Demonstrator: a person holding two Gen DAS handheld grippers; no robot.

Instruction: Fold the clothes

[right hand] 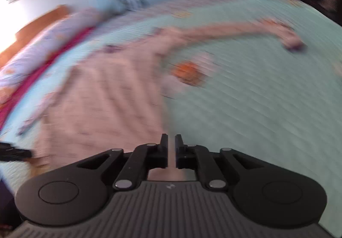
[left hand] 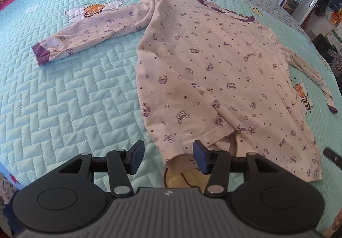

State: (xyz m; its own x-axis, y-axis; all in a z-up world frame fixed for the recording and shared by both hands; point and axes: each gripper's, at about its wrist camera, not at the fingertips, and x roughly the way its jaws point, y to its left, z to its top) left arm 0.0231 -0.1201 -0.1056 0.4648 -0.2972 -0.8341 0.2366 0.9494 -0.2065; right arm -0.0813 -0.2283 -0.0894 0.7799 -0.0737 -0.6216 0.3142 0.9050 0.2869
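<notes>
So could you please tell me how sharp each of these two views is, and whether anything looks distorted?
Left wrist view: sharp, the pyjama top print crisp, fisheye bending the quilt at the edges, window glare top right. Right wrist view: heavy motion blur smears top and quilt; only the right hand-held gripper stays sharp.

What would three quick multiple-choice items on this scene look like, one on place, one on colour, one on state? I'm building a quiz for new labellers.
1. Where does the top lie?
A. on a quilted bed cover
B. on a chair
C. on the floor

2. What colour is the cuff of the spread sleeve?
A. yellow
B. purple
C. black

3. How does the left gripper stand?
A. shut on the collar
B. shut on a sleeve
C. open at the hem

A: turquoise quilting shows all around the top.
B: the cuff band is purple.
C: its jaws stand wide apart, one on each side of the hem corner.
</notes>
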